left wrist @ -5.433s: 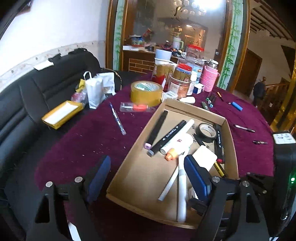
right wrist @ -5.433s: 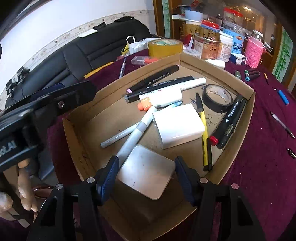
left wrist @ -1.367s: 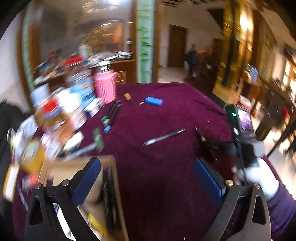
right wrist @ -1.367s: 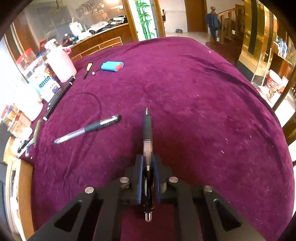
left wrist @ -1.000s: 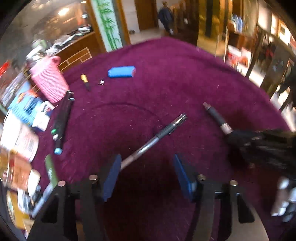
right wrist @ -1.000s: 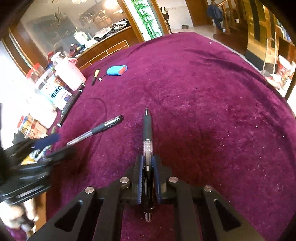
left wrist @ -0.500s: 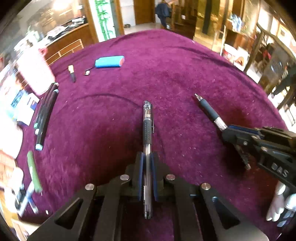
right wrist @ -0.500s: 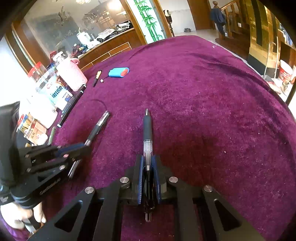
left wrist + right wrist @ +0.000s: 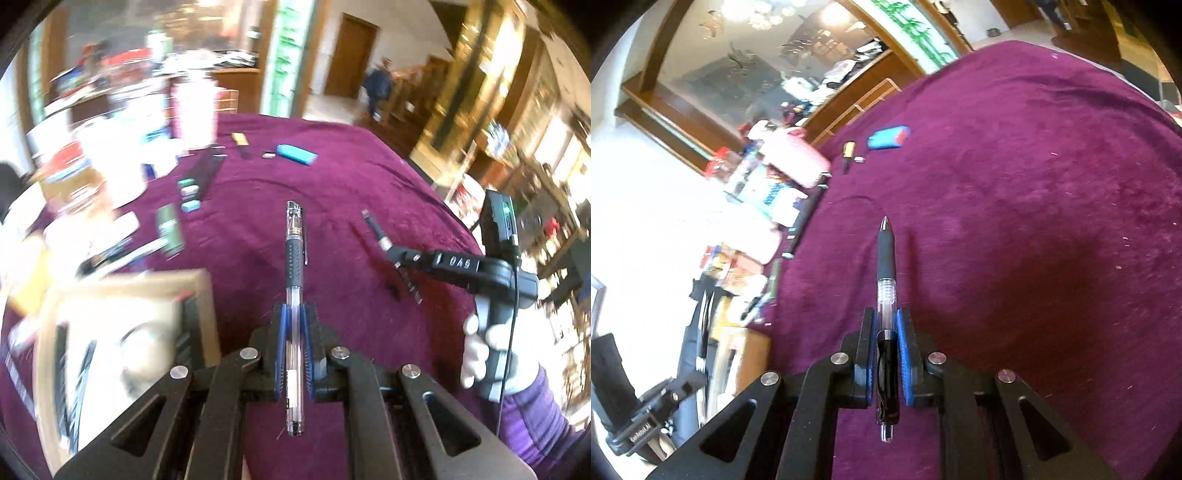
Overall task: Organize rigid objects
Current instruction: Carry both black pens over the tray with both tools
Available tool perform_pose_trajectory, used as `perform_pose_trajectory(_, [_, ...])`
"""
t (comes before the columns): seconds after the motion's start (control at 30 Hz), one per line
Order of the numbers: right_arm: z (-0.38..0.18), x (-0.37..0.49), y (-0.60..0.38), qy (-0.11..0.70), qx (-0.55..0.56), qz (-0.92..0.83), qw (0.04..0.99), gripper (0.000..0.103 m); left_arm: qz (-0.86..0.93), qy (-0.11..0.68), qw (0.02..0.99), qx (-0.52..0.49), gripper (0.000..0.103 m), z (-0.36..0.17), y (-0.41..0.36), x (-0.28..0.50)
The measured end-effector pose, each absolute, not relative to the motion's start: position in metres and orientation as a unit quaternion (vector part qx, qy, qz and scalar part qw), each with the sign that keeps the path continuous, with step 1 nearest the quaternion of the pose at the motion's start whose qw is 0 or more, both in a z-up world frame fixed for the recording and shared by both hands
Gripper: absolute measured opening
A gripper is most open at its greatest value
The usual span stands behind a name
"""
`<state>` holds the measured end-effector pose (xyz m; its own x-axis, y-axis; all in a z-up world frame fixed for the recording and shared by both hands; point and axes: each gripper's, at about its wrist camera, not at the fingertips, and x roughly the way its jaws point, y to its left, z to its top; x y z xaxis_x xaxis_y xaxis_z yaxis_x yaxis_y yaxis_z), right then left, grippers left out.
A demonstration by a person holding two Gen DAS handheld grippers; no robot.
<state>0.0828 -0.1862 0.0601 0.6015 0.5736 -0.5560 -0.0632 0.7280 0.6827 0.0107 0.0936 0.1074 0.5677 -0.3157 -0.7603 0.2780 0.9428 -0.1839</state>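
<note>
My left gripper (image 9: 294, 314) is shut on a clear gel pen (image 9: 295, 254) with a black rubber grip, held lengthwise and lifted above the purple cloth. The cardboard tray (image 9: 201, 295) with markers and a tape roll lies blurred at the lower left of the left wrist view. My right gripper (image 9: 886, 321) is shut on a black click pen (image 9: 885, 258), tip pointing forward over the cloth. The right gripper (image 9: 397, 254) also shows in the left wrist view, at the right, carried by a white-gloved hand (image 9: 480, 350) with the pen sticking out.
A blue oblong case (image 9: 888, 137), a small yellow-tipped piece (image 9: 847, 149) and dark markers (image 9: 203, 171) lie farther back. Jars, a pink basket (image 9: 792, 158) and boxes crowd the table's left side. The round table edge (image 9: 443, 206) falls away at the right.
My left gripper closed on the gel pen on the cloth, lifted it and swung left; the tray has come into its view. The right gripper has tilted, still gripping the black pen.
</note>
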Motion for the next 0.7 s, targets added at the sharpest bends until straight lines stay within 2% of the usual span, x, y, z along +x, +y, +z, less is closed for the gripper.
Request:
perform_pose_trajectory(0.13, [0.081, 0.068, -0.156, 0.393, 0.290, 0.210, 0.847, 0.012, -0.113, 0.436, 0.891, -0.053, 0.008, 0.105, 0.151, -0.031])
perform_pose_trajectory(0.33, [0.096, 0.031, -0.071, 0.418, 0.265, 0.293, 0.818, 0.012, -0.059, 0.445, 0.886, -0.113, 0.008, 0.077, 0.218, -0.080])
perform_pose_trajectory(0.5, [0.104, -0.001, 0.013, 0.440, 0.214, 0.351, 0.799, 0.013, -0.026, 0.451, 0.878, -0.159, 0.008, 0.049, 0.255, -0.105])
perform_pose_trajectory(0.7, [0.095, -0.019, 0.084, 0.465, 0.149, 0.366, 0.793, 0.013, 0.011, 0.452, 0.878, -0.156, 0.009, 0.034, 0.276, -0.111])
